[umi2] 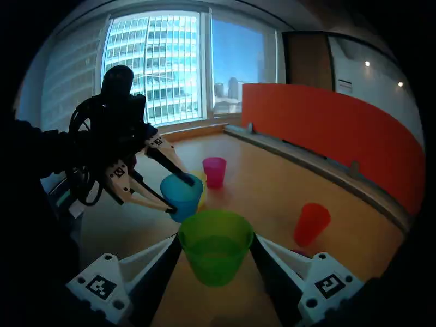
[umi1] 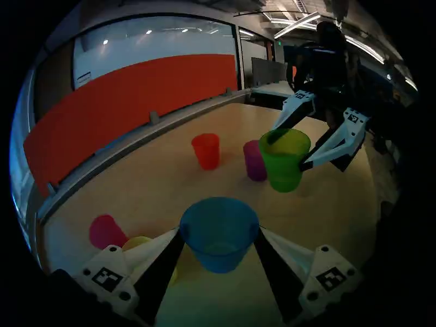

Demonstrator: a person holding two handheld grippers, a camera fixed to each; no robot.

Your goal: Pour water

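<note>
While both cups sit upright in their grips, the pour is best begun by bringing one rim just above the other's mouth and tipping slowly.
The left gripper (umi1: pixel 219 233) is closed partway, both fingers pressing the sides of the blue cup (umi1: pixel 219 242), held over the table (umi1: pixel 163 185) near its window end, by the pink cup (umi1: pixel 105 231). The right gripper (umi2: pixel 216 240) likewise clamps the green cup (umi2: pixel 216 259) over the table's middle, well apart from the blue one; which cup carries water I cannot tell.
</note>
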